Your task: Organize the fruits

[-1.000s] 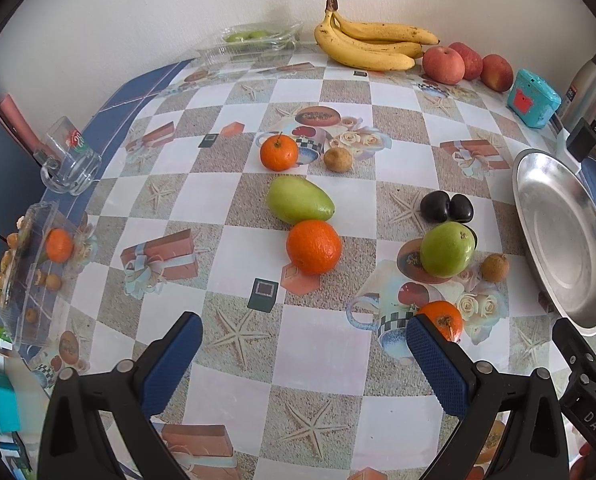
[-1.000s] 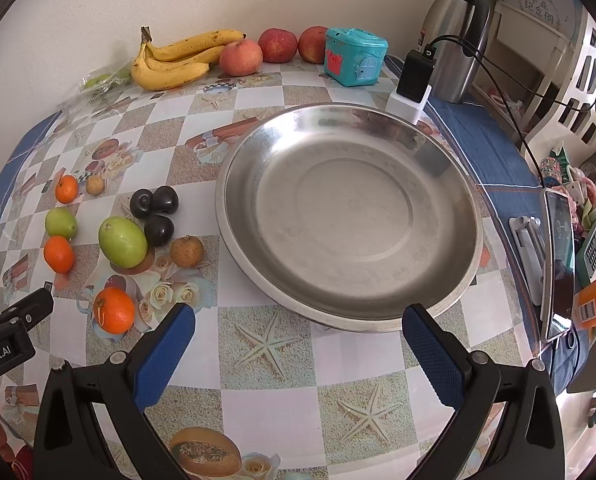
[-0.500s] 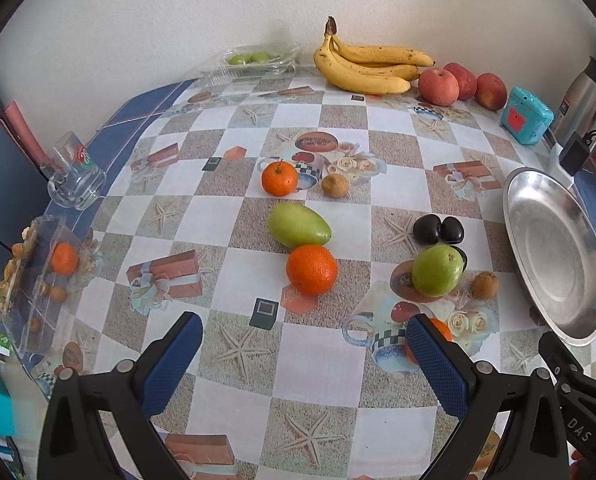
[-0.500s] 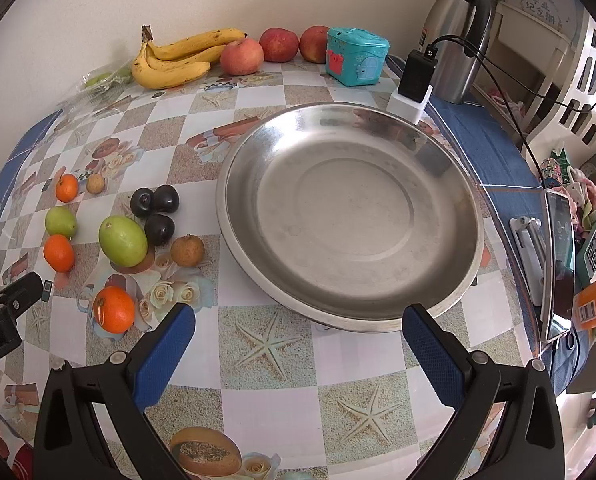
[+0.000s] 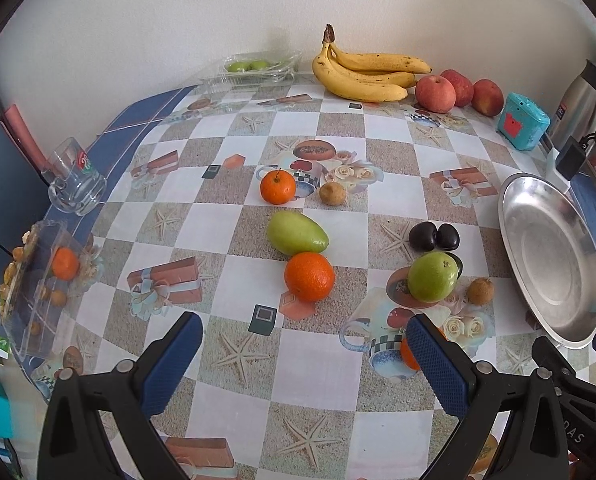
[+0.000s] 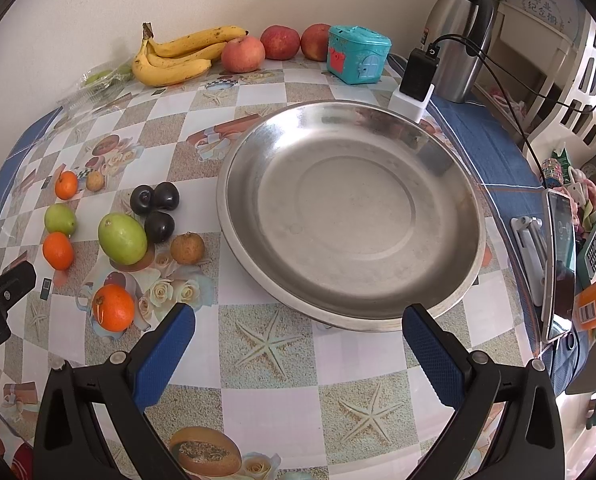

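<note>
While both grippers hover above the table (image 5: 310,364), their jaws gape wide, grasping nothing.

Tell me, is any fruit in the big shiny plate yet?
Not yet. The metal plate holds nothing. Both the left gripper and the right gripper are open and carry nothing. The oranges, green mangoes, dark plums and the bananas all sit on the table, waiting to be sorted.

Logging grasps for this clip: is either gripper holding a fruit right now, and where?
No. The left gripper and right gripper are both open and empty above the table.
</note>
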{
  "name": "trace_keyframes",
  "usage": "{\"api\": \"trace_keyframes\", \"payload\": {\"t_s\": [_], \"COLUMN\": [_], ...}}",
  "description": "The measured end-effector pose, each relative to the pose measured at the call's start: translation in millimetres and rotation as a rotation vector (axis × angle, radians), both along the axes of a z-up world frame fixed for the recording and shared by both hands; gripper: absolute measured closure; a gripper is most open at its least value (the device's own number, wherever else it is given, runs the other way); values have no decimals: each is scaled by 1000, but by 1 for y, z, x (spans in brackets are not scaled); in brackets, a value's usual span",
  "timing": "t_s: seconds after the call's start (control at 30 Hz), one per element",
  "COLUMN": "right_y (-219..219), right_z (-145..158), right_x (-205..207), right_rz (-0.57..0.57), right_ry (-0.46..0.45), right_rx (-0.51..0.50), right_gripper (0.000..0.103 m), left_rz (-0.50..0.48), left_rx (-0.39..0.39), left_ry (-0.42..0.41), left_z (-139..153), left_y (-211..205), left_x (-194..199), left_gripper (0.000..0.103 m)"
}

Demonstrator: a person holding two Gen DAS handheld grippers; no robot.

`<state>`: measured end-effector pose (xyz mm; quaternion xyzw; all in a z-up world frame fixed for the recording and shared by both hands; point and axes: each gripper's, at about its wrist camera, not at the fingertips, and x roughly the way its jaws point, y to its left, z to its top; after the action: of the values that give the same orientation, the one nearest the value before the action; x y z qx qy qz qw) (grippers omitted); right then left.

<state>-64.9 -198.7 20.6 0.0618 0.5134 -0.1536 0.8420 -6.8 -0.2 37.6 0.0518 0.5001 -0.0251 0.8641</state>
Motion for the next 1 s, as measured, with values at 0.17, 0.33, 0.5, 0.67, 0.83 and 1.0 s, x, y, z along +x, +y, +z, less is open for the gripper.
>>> {"api": "trace_keyframes", "payload": {"t_s": [0.17, 0.33, 0.5, 0.67, 0.83, 1.0], "right_y": [-1, 0, 1, 1, 1, 3], "right_z": [0, 1, 0, 0, 0, 0], "right_x": [0, 3, 2, 1, 1, 0], "right_rz": [0, 2, 2, 4, 4, 7], "right_ry": [1, 3, 4, 5, 4, 1], "right_rx": [0, -1, -1, -1, -2, -4], "right_gripper": [0, 0, 0, 0, 0, 0], "left_rz": [1, 1, 2, 2, 2, 3], "left_rx": [0, 0, 0, 0, 1, 0], "left_ry": [1, 1, 0, 0, 0, 0], "left_z": [0, 0, 0, 0, 0, 0], "left_y": [0, 0, 0, 0, 0, 0], "left_x": [0, 0, 0, 0, 0, 0], "left_gripper": [0, 0, 0, 0, 0, 0]}}
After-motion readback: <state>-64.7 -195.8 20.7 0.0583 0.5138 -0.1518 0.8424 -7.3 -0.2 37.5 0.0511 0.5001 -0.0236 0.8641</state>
